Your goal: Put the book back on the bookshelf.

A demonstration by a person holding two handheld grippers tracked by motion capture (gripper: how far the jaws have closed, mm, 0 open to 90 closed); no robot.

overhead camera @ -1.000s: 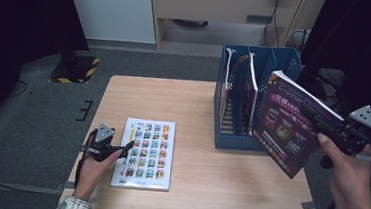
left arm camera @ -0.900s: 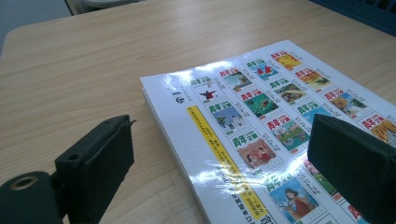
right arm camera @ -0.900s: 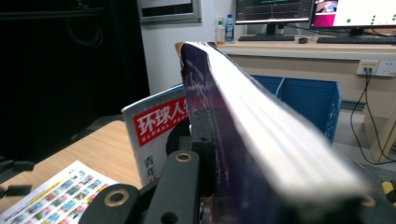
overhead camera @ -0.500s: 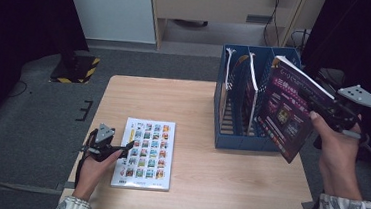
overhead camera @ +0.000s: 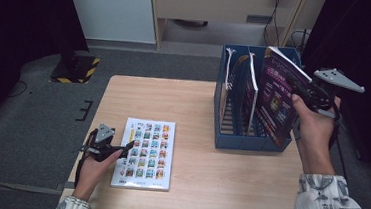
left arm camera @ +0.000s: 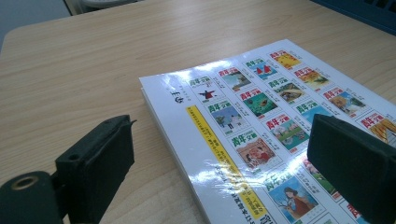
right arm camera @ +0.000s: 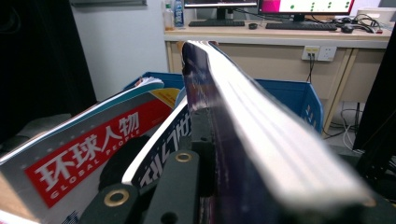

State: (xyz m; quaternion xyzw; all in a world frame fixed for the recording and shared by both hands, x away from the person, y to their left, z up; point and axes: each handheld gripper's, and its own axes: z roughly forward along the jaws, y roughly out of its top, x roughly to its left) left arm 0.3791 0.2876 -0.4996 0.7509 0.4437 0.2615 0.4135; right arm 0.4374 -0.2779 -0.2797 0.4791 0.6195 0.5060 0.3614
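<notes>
A white magazine (overhead camera: pixel 145 152) (left arm camera: pixel 261 135) with rows of small colour pictures lies flat at the table's front left. My left gripper (overhead camera: pixel 126 146) (left arm camera: pixel 219 158) rests at its left edge, open, one jaw on the bare wood and the other over the cover. My right gripper (overhead camera: pixel 299 93) is shut on a purple magazine (overhead camera: pixel 274 101) (right arm camera: pixel 243 140), held upright and tilted over the right end of the blue file box (overhead camera: pixel 231 138). Two magazines (overhead camera: pixel 249 97) (right arm camera: pixel 88 158) stand in the box's slots.
The wooden table (overhead camera: pixel 193 105) has bare surface between the flat magazine and the box. A desk (right arm camera: pixel 280 32) with monitors, a keyboard and bottles stands behind. Dark curtains (overhead camera: pixel 25 11) hang left and right, and a yellow-black striped base (overhead camera: pixel 78 68) sits on the floor.
My right hand has carried the purple magazine leftward and farther back, from beside the box to over its right end. The left gripper has stayed put.
</notes>
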